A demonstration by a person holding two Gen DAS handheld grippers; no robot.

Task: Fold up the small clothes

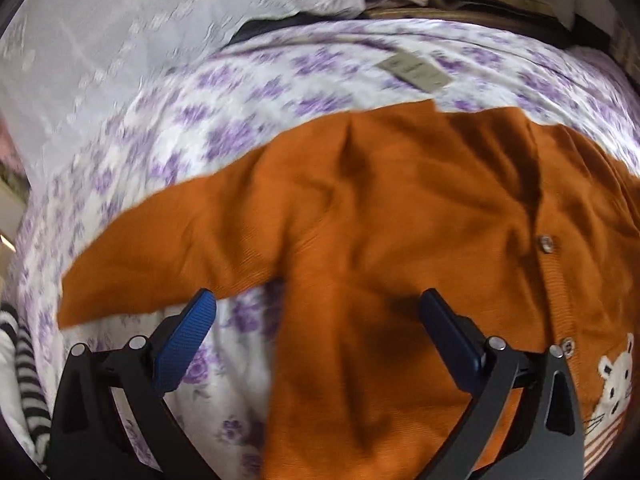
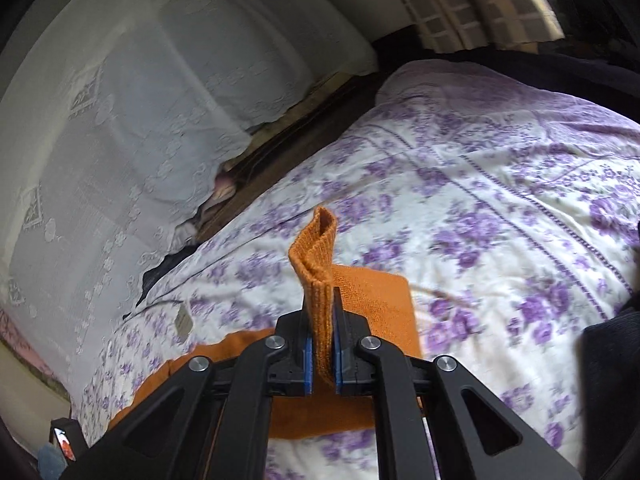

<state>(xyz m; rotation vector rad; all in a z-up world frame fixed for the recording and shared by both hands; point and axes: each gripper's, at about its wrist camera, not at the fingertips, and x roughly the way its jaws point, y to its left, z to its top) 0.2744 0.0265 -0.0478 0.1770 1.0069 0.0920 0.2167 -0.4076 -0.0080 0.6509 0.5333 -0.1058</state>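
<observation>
Cardigan (image 1: 400, 208) on bedspread (image 1: 248, 92) | right hand-held gripper (image 2: 323, 320) pinches cuff (image 2: 316, 256)

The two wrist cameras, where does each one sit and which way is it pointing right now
Left wrist: on the left gripper, looking down along its open fingers at the orange cardigan spread on the floral bedsheet.
Right wrist: on the right gripper, looking across the bedsheet toward a white lace cloth; its jaws pinch a ribbed cardigan edge.
Shared: cardigan, bedsheet, lace cloth.
</observation>
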